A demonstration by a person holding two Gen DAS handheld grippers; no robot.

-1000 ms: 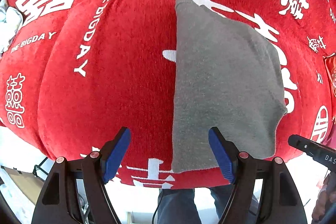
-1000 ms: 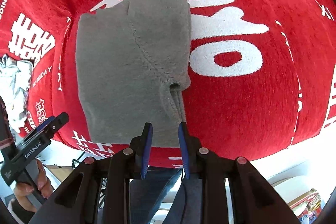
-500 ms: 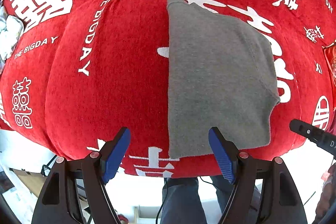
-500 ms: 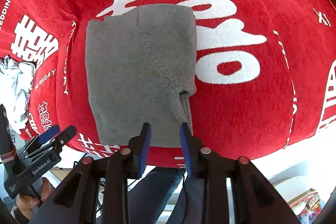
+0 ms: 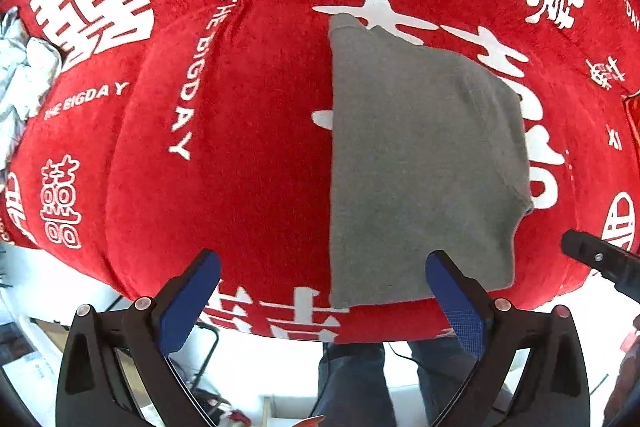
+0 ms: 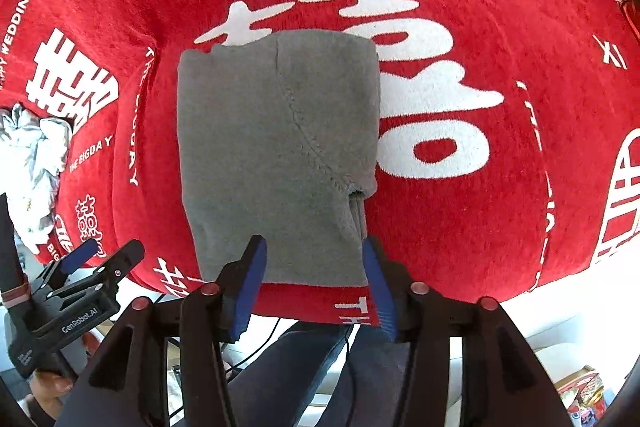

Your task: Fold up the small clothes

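My left tongs (image 5: 322,301) point straight down with the jaws opening to their widest, and nothing is between the blue pads (image 5: 454,301); only red cloth and the near left corner of the garment show through the gap. My right tongs (image 6: 314,287) are also opening, about halfway. The lower hem of the grey garment (image 6: 280,151) shows between their pads, but the pads do not press it, so I judge it released.

The grey garment lies flat on the red blanket (image 6: 460,227) over the tabletop, folded into a tall rectangle. Its long axis runs straight away from me, in line with the way both tongs look. From my right tongs it lies directly ahead, its near short edge just beyond the fingertips, and a small lump of fabric sticks out on its right edge where the diagonal seam ends. From my left tongs it lies ahead and to the right (image 5: 420,163), its straight left edge falling between the two pads.

My right tongs are the nearer pair. If another fold is wanted, I judge it would bring the near short edge up over the far one, across the long axis. A crumpled pale cloth (image 6: 30,163) waits far off to the left.
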